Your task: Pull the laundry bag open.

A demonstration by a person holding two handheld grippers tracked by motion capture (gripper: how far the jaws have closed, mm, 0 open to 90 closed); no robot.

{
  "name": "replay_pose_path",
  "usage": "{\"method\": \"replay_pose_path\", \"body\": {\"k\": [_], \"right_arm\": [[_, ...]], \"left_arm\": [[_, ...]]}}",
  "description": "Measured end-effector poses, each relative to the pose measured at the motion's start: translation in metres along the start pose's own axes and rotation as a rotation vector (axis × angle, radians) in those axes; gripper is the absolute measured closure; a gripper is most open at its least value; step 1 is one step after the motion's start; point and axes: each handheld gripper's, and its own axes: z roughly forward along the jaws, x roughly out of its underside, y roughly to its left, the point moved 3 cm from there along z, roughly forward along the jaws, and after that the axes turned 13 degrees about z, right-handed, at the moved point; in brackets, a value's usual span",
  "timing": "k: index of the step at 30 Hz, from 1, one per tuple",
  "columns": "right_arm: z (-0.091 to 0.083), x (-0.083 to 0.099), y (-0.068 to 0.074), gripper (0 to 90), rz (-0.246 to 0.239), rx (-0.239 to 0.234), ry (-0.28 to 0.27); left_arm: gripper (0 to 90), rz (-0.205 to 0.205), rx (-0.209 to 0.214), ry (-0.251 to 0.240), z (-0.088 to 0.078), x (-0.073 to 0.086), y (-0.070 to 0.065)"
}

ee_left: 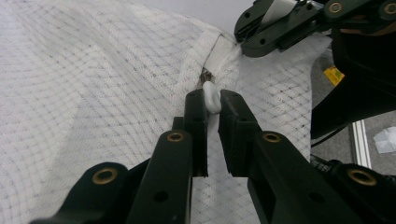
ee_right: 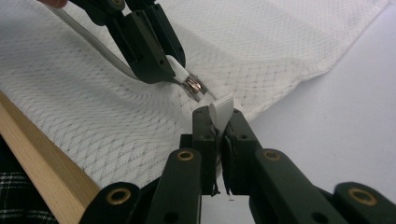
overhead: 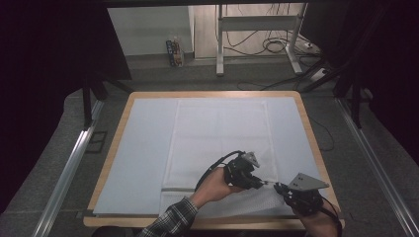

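White mesh bag [overhead: 217, 143], likely empty, zipper pull [ee_left: 211, 97] pinched by left gripper [ee_left: 214, 100]

Saw a white mesh bag [overhead: 217, 143] with a fine grid weave and a white zipper pull [ee_left: 211, 97], a pale blue-grey cloth [overhead: 143, 148] over a light wooden table [overhead: 117, 128], black grippers [overhead: 246, 174], grey plates [overhead: 307, 181], and a black-and-white plaid sleeve [overhead: 170, 219].

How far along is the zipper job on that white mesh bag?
Done: both grips are set. The left claw pinches the white zipper pull, and the right claw clamps the tape end on the mesh bag. In hand: holding the zipper taut. Left: sliding the pull along it.
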Motion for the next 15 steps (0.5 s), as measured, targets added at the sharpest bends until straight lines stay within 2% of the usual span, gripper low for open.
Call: {"method": "replay_pose_path", "body": {"k": [6, 15], "right_arm": [[-0.0015, -0.0011, 0.0008, 84.0, 0.005, -0.010, -0.010], [0.0003, 0.0002, -0.0001, 84.0, 0.006, -0.012, 0.009]], "left_arm": [[81.4, -0.005, -0.015, 0.003, 0.0025, 0.0007, 0.0003], [82.7, -0.007, 0.035, 0.007, 0.0018, 0.0019, 0.0005]]}}
